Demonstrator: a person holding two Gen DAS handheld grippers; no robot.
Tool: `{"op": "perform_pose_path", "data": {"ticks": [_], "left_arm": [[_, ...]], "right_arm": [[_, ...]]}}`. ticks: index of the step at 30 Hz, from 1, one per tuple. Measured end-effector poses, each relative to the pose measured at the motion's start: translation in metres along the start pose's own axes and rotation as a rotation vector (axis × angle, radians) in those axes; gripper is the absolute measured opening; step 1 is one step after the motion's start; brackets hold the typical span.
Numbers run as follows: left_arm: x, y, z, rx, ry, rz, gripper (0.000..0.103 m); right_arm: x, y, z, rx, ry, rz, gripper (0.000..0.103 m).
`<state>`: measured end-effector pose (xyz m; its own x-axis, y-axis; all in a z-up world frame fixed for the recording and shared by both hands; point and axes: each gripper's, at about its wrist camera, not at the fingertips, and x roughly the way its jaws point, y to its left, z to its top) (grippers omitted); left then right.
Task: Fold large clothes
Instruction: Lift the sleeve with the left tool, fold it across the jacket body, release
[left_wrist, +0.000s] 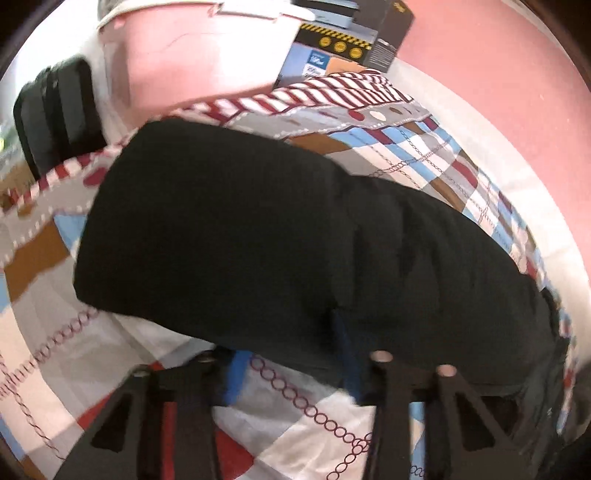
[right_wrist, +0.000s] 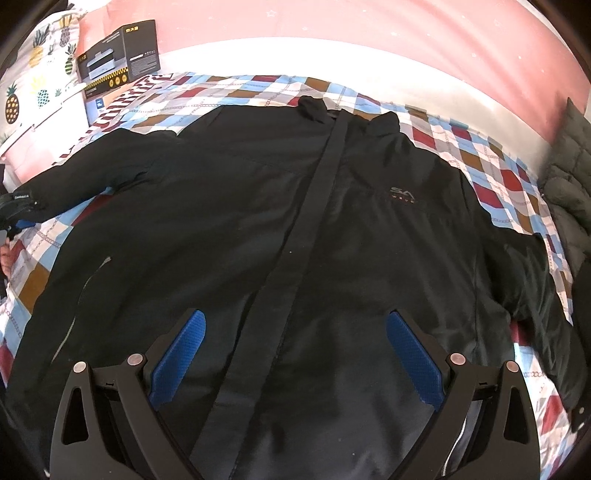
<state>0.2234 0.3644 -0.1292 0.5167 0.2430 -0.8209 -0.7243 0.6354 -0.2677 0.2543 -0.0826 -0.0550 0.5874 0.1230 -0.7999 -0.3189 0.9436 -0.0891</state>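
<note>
A large black jacket (right_wrist: 295, 229) lies front up on a checked bedsheet (right_wrist: 258, 88), collar far, both sleeves spread sideways. My right gripper (right_wrist: 293, 332) is open and empty, hovering above the jacket's lower front with its blue pads (right_wrist: 177, 354) either side of the centre placket. My left gripper (left_wrist: 291, 365) is at the jacket's left sleeve (left_wrist: 258, 229). Its jaws stand apart, with the sleeve's cuff edge lying over the right finger. In the right wrist view the left gripper (right_wrist: 14, 218) shows at the cuff at the far left.
A black and yellow cardboard box (right_wrist: 118, 55) stands at the bed's far left corner. A pineapple-print pillow (right_wrist: 37, 66) lies beside it. Dark quilted cloth (right_wrist: 569, 177) is piled at the right edge. A pink wall (right_wrist: 369, 22) runs behind the bed.
</note>
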Motion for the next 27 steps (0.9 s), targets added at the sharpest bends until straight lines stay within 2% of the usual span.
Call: {"op": "perform_pose_path", "data": {"ticks": [2,7,13,17,22,27], "left_arm": [[-0.011,-0.009,0.005,0.043,-0.021,0.008,0.016],[-0.059,-0.041,0.024,0.145,-0.121,-0.027,0.011],[-0.138,-0.108,0.04,0.293,-0.253,-0.165,0.01],[-0.182,-0.174,0.039,0.414,-0.305,-0.292,0.009],[-0.209,-0.26,0.012,0.555,-0.304,-0.444,0.009],[-0.198,-0.335,-0.041,0.683,-0.227,-0.543,0.009]], "right_arm": [[-0.003,-0.003,-0.001,0.008,-0.006,0.001,0.099],[-0.011,-0.014,-0.007,0.025,-0.01,-0.004,0.099],[-0.02,-0.031,-0.016,0.065,-0.014,-0.005,0.099],[-0.027,-0.048,-0.024,0.105,-0.024,-0.033,0.098],[-0.035,-0.079,-0.035,0.182,-0.039,-0.045,0.098],[-0.037,-0.109,-0.047,0.249,-0.036,-0.055,0.097]]}}
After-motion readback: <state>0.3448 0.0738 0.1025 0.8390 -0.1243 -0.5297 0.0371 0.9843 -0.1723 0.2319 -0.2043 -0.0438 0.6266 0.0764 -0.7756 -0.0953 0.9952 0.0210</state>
